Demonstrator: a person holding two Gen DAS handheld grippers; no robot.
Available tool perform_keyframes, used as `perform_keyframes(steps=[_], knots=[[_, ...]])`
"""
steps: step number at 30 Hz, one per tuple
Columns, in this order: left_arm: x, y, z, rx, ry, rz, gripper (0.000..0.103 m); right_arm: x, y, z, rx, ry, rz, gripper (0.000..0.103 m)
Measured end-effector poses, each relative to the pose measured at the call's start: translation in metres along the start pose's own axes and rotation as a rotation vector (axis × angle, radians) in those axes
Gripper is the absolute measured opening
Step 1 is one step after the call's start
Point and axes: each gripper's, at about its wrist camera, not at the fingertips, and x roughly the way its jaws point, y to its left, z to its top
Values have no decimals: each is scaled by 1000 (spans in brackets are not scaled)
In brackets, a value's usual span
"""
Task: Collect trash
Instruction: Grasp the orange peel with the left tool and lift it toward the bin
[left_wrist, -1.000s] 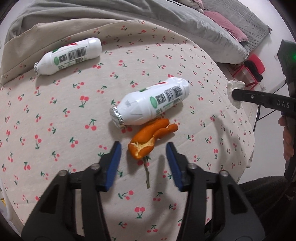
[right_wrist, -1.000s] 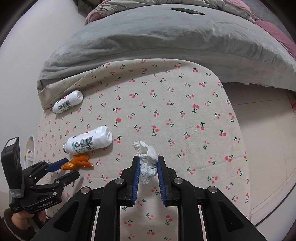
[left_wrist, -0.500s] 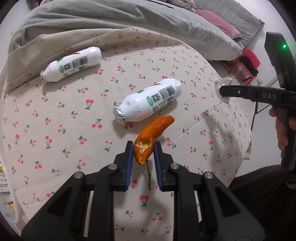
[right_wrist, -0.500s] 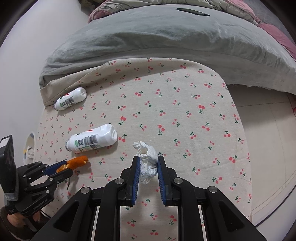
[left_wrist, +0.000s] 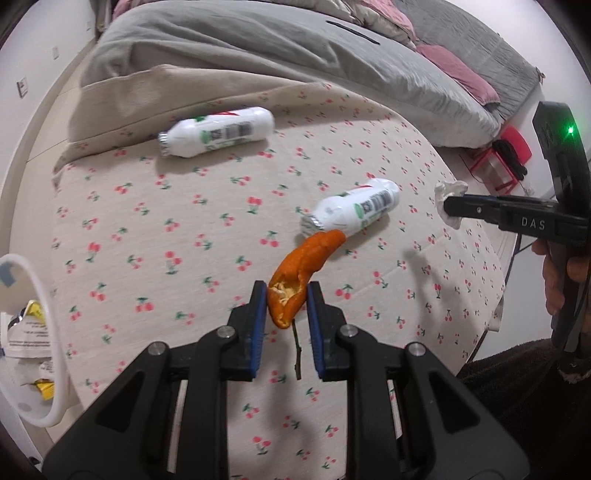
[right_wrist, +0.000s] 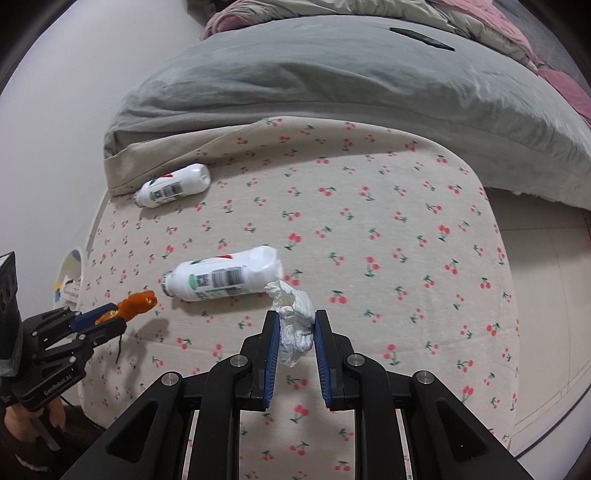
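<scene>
Left gripper (left_wrist: 286, 304) jaws clamped on orange peel (left_wrist: 301, 271), right gripper (right_wrist: 295, 334) jaws on crumpled tissue (right_wrist: 293, 321); white bin (left_wrist: 35, 332) only left-view

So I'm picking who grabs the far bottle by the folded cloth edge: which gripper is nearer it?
Left. The left gripper, shut on orange peel, is nearer the far bottle; the right gripper, holding tissue, is farther.

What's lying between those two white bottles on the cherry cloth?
Nothing: in both views only bare cherry cloth separates the far bottle from the near bottle.
</scene>
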Motion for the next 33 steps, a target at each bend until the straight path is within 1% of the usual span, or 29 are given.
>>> perform_keyframes(steps=[6, 17, 26, 33], knots=[[-11, 18, -5, -40, -18, 23, 23, 3, 23, 7, -31, 0, 18, 19], [-33, 61, -17, -144, -56, 77, 23, 9, 74, 16, -109, -10, 56, 19], [-55, 104, -31, -255, -92, 123, 23, 18, 117, 20, -169, -8, 87, 19], [-77, 147, -48, -370, -136, 165, 23, 28, 156, 24, -222, -5, 117, 19]])
